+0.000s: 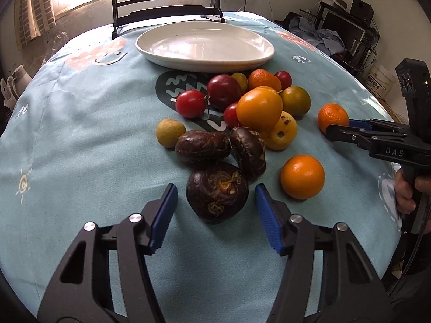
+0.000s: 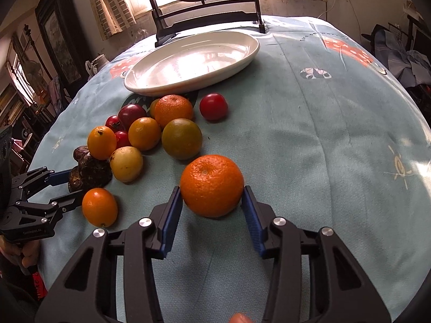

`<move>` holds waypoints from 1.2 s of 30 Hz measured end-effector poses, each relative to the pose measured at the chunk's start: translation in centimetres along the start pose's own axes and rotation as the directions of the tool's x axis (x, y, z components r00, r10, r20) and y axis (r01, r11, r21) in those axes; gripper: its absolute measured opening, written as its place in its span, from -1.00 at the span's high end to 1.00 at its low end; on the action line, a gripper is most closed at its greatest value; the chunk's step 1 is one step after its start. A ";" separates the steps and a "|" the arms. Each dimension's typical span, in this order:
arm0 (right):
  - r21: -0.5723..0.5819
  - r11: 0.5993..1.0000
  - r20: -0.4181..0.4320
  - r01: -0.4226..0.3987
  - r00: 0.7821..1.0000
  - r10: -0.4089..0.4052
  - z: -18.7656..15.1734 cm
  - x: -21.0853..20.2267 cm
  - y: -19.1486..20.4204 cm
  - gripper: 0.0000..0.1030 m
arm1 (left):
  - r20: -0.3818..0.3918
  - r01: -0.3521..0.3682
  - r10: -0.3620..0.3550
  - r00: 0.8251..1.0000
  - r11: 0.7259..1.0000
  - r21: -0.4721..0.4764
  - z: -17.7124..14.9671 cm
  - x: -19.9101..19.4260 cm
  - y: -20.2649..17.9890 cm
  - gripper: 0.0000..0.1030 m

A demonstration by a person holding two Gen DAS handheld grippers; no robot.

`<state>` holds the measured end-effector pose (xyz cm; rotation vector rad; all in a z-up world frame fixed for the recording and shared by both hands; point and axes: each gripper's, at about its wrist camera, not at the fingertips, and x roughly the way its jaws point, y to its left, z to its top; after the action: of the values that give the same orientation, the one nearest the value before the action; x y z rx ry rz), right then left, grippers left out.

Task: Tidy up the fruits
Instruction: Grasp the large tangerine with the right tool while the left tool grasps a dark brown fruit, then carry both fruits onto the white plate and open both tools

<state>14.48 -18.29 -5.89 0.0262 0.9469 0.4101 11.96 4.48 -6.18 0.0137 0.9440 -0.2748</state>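
A pile of mixed fruit lies on the blue cloth in front of an empty white plate (image 1: 204,45), which also shows in the right wrist view (image 2: 194,62). My left gripper (image 1: 215,193) is open, its blue pads on either side of a dark brown fruit (image 1: 216,192), not closed on it. Two more dark fruits (image 1: 202,148) lie just beyond. My right gripper (image 2: 212,191) is open around a tangerine (image 2: 212,185), pads at its sides; the same tangerine shows in the left wrist view (image 1: 332,117). A smooth orange fruit (image 1: 302,176) lies apart at the right.
Red tomatoes (image 1: 190,104), a green-orange citrus (image 1: 295,101), a large orange fruit (image 1: 259,108) and yellow fruits (image 1: 170,132) crowd the pile. A dark wooden stand (image 1: 167,8) with a round panel stands behind the plate. The table edge curves away on both sides.
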 end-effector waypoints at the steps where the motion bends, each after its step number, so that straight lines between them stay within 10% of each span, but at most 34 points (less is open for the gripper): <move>1: 0.001 1.000 -0.001 -0.002 1.000 0.002 0.0 0.0 0.0 0.11 | -0.001 0.000 0.000 1.000 1.000 0.002 0.1 0.1 -0.1 -0.17; 12: 0.003 1.000 0.003 -0.006 1.000 0.006 0.0 0.0 -0.1 0.11 | -0.002 -0.046 0.046 0.999 0.999 0.024 -0.1 0.0 -0.7 0.12; 22: -0.037 0.998 0.087 -0.057 0.994 0.060 1.2 -1.7 1.3 0.12 | 0.049 0.052 -0.050 0.998 0.998 -0.042 0.3 -2.6 1.0 0.13; 36: -0.007 0.997 0.132 -0.073 0.989 0.074 14.4 5.7 1.4 0.12 | 0.134 0.094 -0.083 0.987 0.993 -0.077 15.5 1.8 4.0 0.12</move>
<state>28.39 -12.78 -1.54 0.0857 0.8167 0.4718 26.25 5.87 1.07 -0.1223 0.8258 -0.3146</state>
